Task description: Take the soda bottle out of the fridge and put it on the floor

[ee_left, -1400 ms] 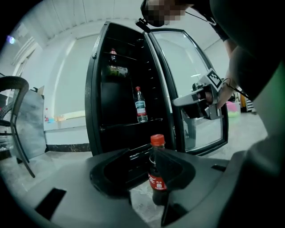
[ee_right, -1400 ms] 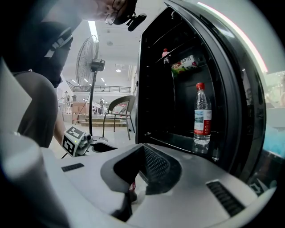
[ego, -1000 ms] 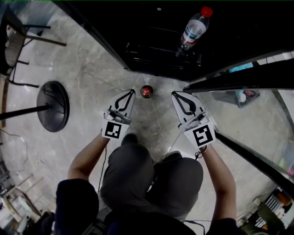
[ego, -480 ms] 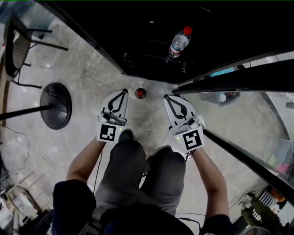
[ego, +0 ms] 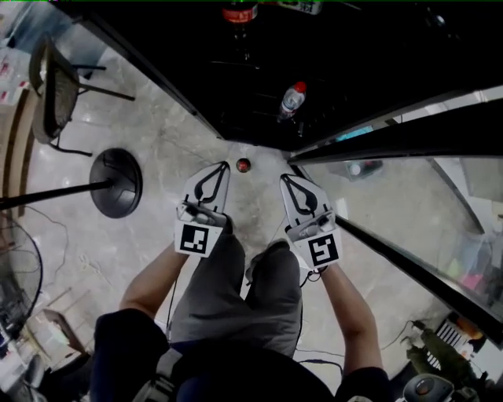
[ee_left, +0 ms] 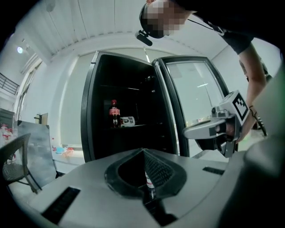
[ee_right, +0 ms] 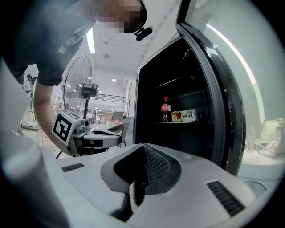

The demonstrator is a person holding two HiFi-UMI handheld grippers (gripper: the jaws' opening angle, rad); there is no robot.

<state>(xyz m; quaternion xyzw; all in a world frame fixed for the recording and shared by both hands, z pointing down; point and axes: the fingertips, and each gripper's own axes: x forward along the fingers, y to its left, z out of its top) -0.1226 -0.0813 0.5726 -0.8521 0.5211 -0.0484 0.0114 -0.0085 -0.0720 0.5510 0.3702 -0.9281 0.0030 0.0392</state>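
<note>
Left tool [ego: 222,166]: I read its jaws as fully closed with nothing in them; it sits left of centre in the head view.
Right tool [ego: 284,178]: its jaws are pressed together and empty, right of centre, level with the other.
Soda bottle [ego: 238,14]: upright on a shelf inside the open fridge [ego: 369,47], at the top edge of the head view, with a carton [ee_left: 128,120] just beside it.
Floor [ego: 157,149]: I see a red-capped bottle [ego: 244,165] near centre frame, between the two tool tips and touching neither.
</note>
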